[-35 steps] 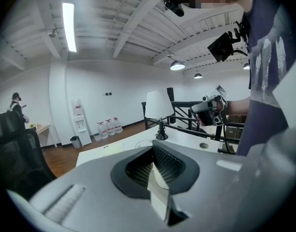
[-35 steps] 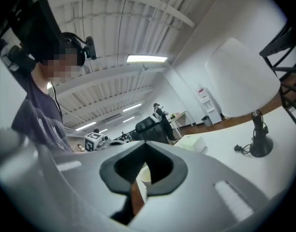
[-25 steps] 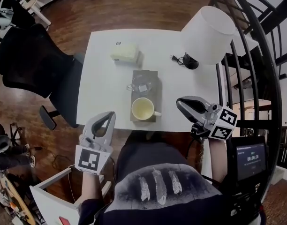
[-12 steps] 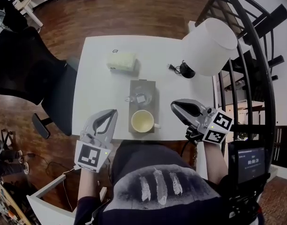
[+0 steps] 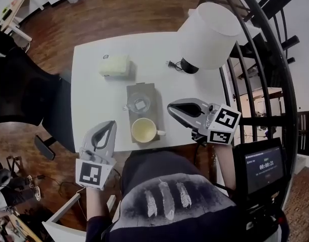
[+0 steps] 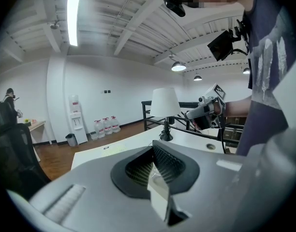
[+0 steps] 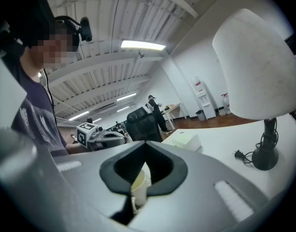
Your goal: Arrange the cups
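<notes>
Left hand-held gripper [image 5: 110, 127]: jaws closed, nothing held, over the near edge of the tabletop [image 5: 94, 97], left of the cream mug [image 5: 143, 130]. Right hand-held gripper [image 5: 172, 108]: jaws closed, empty, just right of the grey tray [image 5: 152, 110]. The mug stands at the tray's near end, handle pointing right. The glass cup [image 5: 139, 103] stands at its far end. The lamp [image 5: 207, 34] and tissue box [image 5: 115, 65] sit farther back.
</notes>
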`<state>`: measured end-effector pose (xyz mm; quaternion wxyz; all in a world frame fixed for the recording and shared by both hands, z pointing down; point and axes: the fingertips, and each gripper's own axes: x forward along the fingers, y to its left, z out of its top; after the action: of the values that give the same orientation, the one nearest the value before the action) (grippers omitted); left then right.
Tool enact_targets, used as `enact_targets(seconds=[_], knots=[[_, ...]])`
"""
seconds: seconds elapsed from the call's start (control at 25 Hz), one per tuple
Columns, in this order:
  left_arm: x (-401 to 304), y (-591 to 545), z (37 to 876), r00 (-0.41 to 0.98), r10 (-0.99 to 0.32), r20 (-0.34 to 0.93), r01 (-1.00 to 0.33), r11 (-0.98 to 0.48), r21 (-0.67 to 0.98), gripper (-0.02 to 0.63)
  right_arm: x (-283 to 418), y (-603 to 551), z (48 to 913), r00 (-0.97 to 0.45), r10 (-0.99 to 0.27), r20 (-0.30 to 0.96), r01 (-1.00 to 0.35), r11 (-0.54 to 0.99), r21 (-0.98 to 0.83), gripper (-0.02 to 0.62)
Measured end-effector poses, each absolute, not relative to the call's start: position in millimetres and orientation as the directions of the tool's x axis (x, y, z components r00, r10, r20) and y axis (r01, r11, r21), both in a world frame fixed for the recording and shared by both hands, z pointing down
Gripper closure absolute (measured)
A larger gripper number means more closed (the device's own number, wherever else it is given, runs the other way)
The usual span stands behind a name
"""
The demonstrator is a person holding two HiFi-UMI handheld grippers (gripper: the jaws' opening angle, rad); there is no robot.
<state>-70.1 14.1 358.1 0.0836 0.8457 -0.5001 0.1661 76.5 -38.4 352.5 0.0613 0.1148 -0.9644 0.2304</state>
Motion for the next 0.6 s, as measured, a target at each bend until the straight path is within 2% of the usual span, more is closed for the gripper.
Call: enact_targets(seconds=[0.6], knots=[[-81.8,20.7,361.1,0.412,-0.827,0.383,-0.89,-0.455,-0.024,0.592,63.5,-39.5,363.4,-0.968,-0.157,0.194,-0.226,0.88,-0.417,0.592]])
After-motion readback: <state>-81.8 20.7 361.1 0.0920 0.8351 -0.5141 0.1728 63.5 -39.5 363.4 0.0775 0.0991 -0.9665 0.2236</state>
